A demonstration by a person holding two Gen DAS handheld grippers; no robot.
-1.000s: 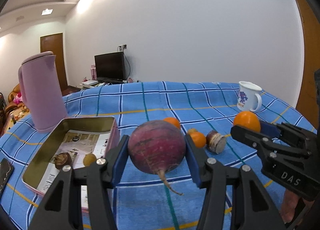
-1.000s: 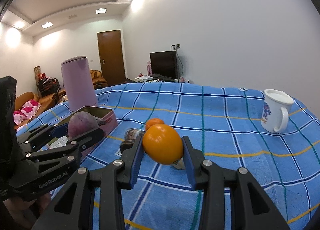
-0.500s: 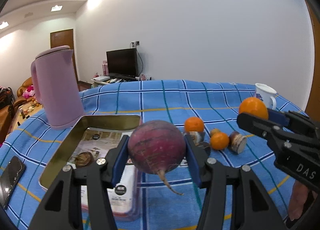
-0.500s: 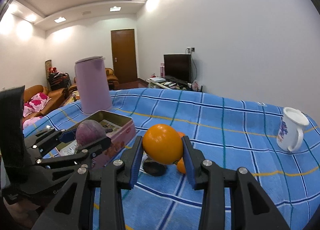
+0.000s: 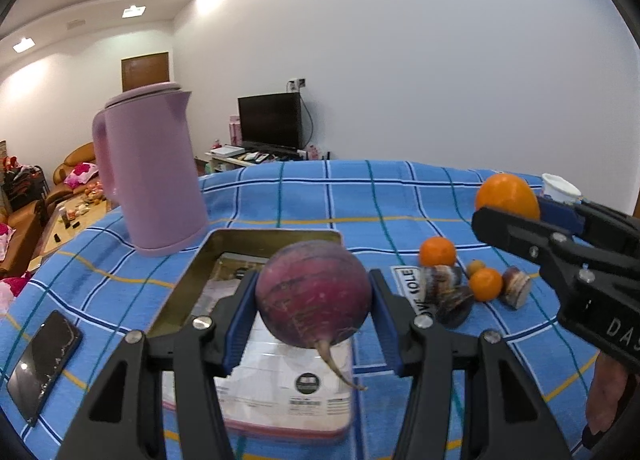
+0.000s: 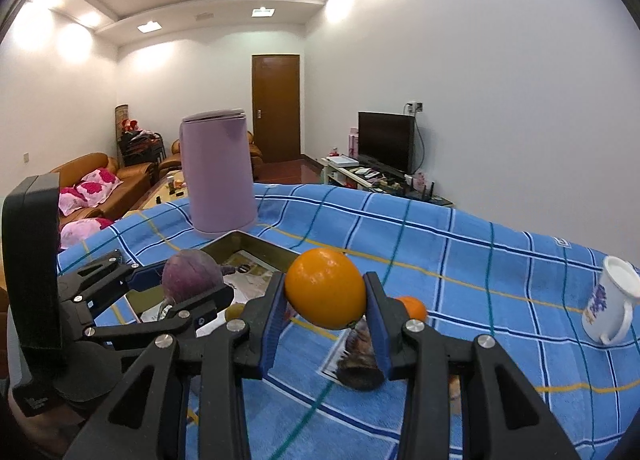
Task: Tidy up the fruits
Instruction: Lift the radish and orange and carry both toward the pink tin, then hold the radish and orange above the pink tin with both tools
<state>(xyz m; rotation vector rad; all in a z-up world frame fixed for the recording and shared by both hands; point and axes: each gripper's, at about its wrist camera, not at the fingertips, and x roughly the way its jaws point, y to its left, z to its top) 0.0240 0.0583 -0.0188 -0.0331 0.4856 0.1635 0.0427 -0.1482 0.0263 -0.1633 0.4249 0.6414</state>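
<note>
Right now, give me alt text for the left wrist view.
The left gripper holds a purple radish above an open tin on a blue checked cloth. At right, the right gripper holds an orange; a pink kettle stands behind the tin.

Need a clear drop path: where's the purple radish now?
Clamped in the left claw, the purple radish hangs above the open tin, in front of the pink kettle.

Left gripper: jaws clamped on a purple root, angled slightly downward.
Right gripper: jaws clamped on an orange, angled slightly downward.
Relative pose: the two grippers side by side, fingertips apart.
Hand: partly visible under each gripper body.
</note>
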